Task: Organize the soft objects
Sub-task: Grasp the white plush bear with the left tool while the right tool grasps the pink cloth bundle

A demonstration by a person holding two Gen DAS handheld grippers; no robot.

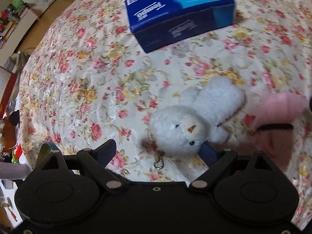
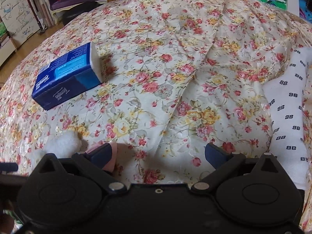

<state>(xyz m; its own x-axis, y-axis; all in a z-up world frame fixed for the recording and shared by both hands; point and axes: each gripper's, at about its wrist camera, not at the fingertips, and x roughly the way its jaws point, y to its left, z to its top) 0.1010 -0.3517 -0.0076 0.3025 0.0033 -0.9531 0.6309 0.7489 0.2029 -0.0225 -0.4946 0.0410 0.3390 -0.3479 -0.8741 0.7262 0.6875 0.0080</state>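
Note:
A white plush bear (image 1: pixel 195 117) lies on the floral bedspread (image 1: pixel 78 78), with a small metal key ring (image 1: pixel 158 164) at its head. My left gripper (image 1: pixel 158 153) hovers just above it, open; the bear's head sits close to the right finger, and no pad presses on it. To the bear's right lies a blurred pink soft item (image 1: pixel 276 115) with a black band round it. In the right wrist view my right gripper (image 2: pixel 159 154) is open over bare bedspread. The pink item (image 2: pixel 113 156) peeks from behind its left finger, and the white plush (image 2: pixel 64 144) lies further left.
A blue tissue pack (image 1: pixel 179 13) lies on the bed beyond the bear, also visible as the tissue pack (image 2: pixel 66 78) at left in the right wrist view. A white cushion with a "BB" print (image 2: pixel 288 117) lies at the right. Shelves and floor border the bed's left side.

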